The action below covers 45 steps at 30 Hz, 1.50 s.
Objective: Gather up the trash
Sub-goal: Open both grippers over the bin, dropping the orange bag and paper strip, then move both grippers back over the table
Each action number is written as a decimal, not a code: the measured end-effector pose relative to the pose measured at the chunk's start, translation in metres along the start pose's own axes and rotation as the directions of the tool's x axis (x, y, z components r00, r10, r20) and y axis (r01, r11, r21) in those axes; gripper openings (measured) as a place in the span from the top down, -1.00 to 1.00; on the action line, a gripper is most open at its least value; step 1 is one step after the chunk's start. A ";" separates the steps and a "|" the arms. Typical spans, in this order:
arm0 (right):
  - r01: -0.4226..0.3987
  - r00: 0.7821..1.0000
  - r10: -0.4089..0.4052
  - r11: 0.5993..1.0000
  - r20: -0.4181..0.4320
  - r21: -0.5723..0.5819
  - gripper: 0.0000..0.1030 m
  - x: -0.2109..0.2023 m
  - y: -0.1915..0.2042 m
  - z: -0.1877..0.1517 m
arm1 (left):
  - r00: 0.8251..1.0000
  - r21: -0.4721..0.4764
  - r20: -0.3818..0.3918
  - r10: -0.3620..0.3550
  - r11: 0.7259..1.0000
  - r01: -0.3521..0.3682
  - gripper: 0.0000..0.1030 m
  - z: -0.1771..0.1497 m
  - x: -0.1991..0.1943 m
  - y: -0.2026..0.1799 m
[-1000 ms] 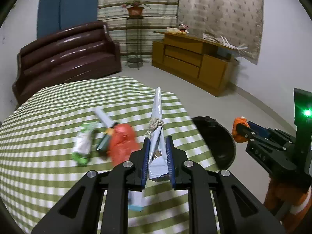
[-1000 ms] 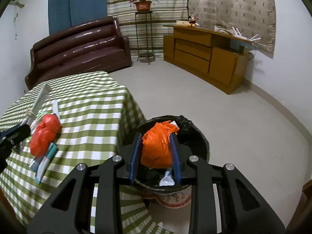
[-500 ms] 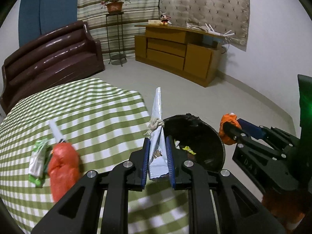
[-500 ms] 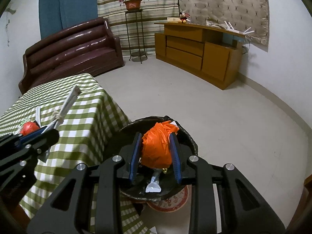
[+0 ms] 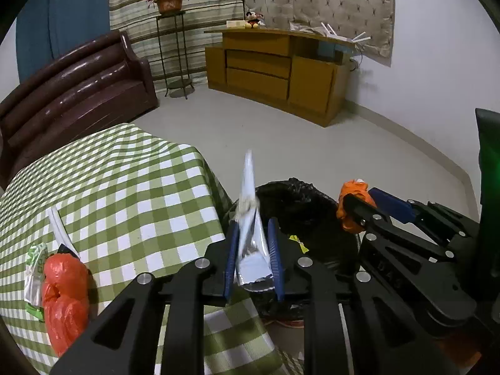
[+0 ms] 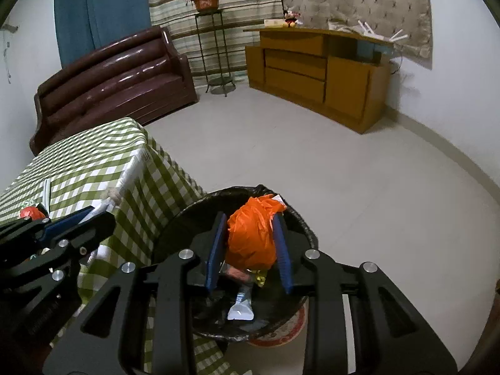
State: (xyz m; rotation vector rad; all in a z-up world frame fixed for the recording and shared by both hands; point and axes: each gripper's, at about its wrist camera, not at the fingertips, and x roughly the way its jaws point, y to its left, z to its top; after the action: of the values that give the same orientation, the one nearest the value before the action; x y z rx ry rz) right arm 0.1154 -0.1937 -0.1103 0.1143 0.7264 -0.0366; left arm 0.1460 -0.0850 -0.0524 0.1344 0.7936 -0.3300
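Taking the black-lined bin [image 6: 307,237] as my landmark, farthest to its left on the green-checked bench [image 5: 131,193] lie a crumpled red bag [image 5: 64,293], a green-and-white wrapper [image 5: 35,265] touching the bag's left side, and a white strip [image 5: 59,228] just behind them.

Nearer the bin, at the bench's edge, my left gripper [image 5: 253,261] has a silvery foil packet tied with twine [image 5: 250,234] standing upright between its blue fingers [image 5: 232,256]. These fingers are spreading at this moment; the packet's lower end sits between them and seems to fill the gap, though I cannot tell how firmly the pads press on it.

Over the bin's mouth, my right gripper [image 6: 250,250] carries a bunched orange plastic bag [image 6: 253,234] between its fingers [image 6: 215,250]. They too are easing apart, with the bag bulging between both pads. Down inside the bin, beneath the orange bag, lie a white wrapper [image 6: 240,307] and some yellow scraps [image 6: 259,278].
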 end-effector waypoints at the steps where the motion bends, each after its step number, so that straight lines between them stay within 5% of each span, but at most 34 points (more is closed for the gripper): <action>1: 0.002 1.000 -0.002 1.000 -0.003 0.005 0.35 0.001 -0.001 0.000 | 1.000 0.000 0.000 0.003 1.000 -0.003 0.38 0.001 0.002 -0.001; 10: 0.017 1.000 -0.017 1.000 0.000 0.022 0.27 -0.003 -0.006 0.001 | 1.000 -0.023 0.006 0.003 1.000 -0.003 0.15 0.000 -0.004 0.001; 17: 0.016 1.000 -0.017 1.000 0.010 0.023 0.00 -0.020 0.002 0.000 | 1.000 -0.045 0.019 0.014 0.999 -0.013 -0.06 -0.004 -0.021 0.011; 30: -0.046 0.999 0.046 0.997 0.003 -0.058 -0.08 -0.055 0.062 -0.013 | 0.995 -0.124 0.039 0.093 0.988 -0.088 -0.13 -0.034 -0.079 0.069; 45: -0.133 0.991 0.136 0.975 0.005 -0.177 -0.08 -0.077 0.147 -0.025 | 0.975 -0.263 0.008 0.221 0.941 -0.212 -0.16 -0.085 -0.125 0.156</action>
State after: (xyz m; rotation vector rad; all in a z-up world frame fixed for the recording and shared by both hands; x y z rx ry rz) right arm 0.0518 -0.0452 -0.0643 -0.0065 0.7006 0.1563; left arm 0.0602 0.1116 -0.0227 -0.0324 0.7698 -0.0175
